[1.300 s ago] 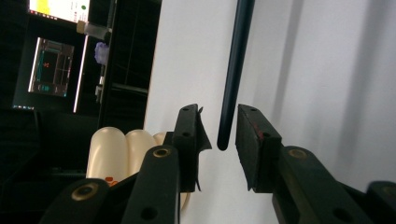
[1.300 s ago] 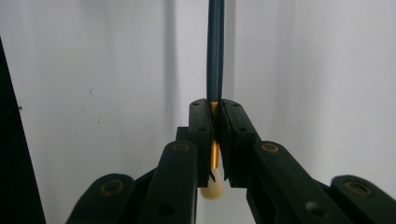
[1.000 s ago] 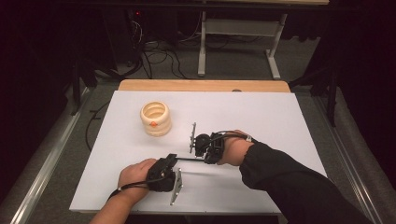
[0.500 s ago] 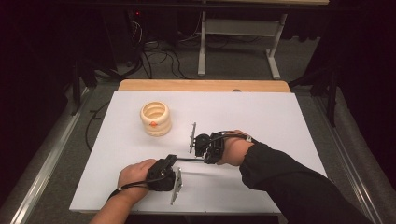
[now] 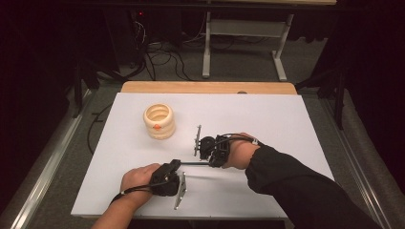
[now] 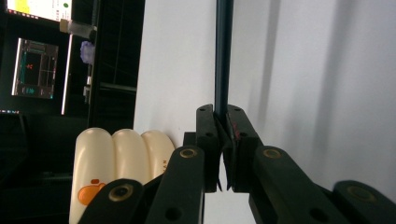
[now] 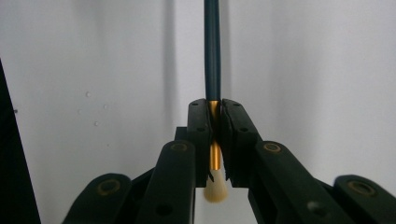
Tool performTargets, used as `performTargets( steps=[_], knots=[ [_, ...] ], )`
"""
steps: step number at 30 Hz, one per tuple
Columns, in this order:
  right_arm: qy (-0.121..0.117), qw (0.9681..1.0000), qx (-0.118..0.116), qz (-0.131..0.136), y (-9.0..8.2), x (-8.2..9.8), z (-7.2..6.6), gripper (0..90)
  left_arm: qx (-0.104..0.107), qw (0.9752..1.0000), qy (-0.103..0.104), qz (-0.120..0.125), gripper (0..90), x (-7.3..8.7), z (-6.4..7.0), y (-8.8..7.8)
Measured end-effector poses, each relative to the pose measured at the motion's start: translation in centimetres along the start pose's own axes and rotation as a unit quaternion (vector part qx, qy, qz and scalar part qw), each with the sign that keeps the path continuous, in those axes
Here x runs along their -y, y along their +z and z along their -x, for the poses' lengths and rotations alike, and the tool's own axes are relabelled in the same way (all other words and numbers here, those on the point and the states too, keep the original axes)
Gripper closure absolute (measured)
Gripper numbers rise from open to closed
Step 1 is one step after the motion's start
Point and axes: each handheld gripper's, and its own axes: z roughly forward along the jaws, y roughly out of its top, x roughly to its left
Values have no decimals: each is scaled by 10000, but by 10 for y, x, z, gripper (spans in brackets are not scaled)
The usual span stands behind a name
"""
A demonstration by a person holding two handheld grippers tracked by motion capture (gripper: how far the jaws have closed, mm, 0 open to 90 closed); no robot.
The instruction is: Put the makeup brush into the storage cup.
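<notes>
We clamp a slim dark-handled paintbrush [image 5: 193, 163] level above the white table [image 5: 286, 119]: our left gripper [image 6: 223, 154] pinches its handle end, our right gripper [image 7: 214, 140] its gold ferrule.

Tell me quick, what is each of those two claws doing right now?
Left gripper: closed on the handle of the thin dark-handled paintbrush.
Right gripper: closed on the brush's gold metal band, near the pale bristles.
</notes>
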Motion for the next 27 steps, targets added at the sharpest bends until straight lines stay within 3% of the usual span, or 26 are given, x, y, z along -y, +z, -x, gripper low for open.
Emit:
performTargets(
  steps=[5, 15, 17, 18, 20, 21, 27],
  knots=[
    [-4, 10000, 26, 23, 0, 0, 0, 843, 28, 10000, -1, 6, 858, 0, -1, 0],
    [56, 10000, -27, 42, -2, 0, 1, 740, 80, 10000, -48, -2, 859, 0, -1, 0],
    [57, 10000, -6, 31, -3, 0, 1, 702, 73, 10000, -55, 17, 859, 0, -1, 0],
    [71, 10000, 15, 33, -3, 0, 1, 680, 78, 9999, 46, -87, 859, 0, -2, -2],
    [77, 10000, -3, 29, -3, 0, 2, 649, 83, 9999, -101, -1, 859, 1, -1, 0],
    [83, 10000, -3, 33, -3, 0, 1, 642, 100, 9999, 11, -99, 859, 1, -3, -2],
    [115, 9999, 16, 38, -5, 1, 2, 545, 72, 9999, -36, -120, 859, 2, -5, -2]
  ],
)
